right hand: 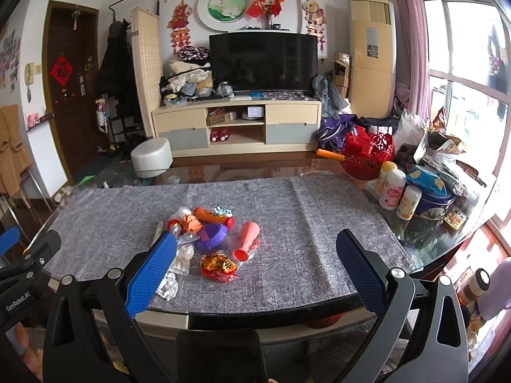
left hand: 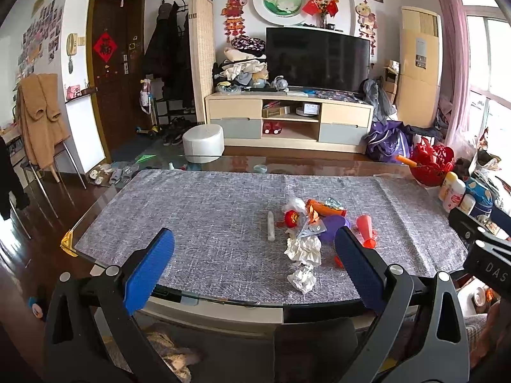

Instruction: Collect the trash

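You held both grippers at the near edge of the glass-topped table [left hand: 105, 198], above its grey cloth mat [left hand: 207, 210], with nothing between either pair of fingers. Your left gripper [left hand: 254, 249] had its blue pads spread wide, and your right gripper [right hand: 255, 250] was spread just as wide.

The trash lay in a loose pile on the mat, ahead of both grippers. Nearest you sat a crumpled white tissue [left hand: 301, 279], with a second, larger tissue wad [left hand: 303, 249] just beyond it. A clear plastic tube [left hand: 271, 226] lay alone at the pile's left side. A purple plastic bowl [right hand: 212, 236] rested on its side in the middle of the pile, beside a pink cone-shaped horn [right hand: 246, 241] lying flat. A shiny red and gold wrapper [right hand: 218, 265] lay closest to your right gripper, and an orange tube [right hand: 212, 215] lay along the far side of the pile, touching a crinkled silver wrapper [right hand: 223, 210].

At the table's right end stood a red openwork basket [right hand: 367, 154], three white bottles [right hand: 392, 190] and a blue biscuit tin [right hand: 436, 204]. Across the room were a TV [right hand: 263, 60] on its cabinet [right hand: 236, 127] and a white round stool [right hand: 151, 156].
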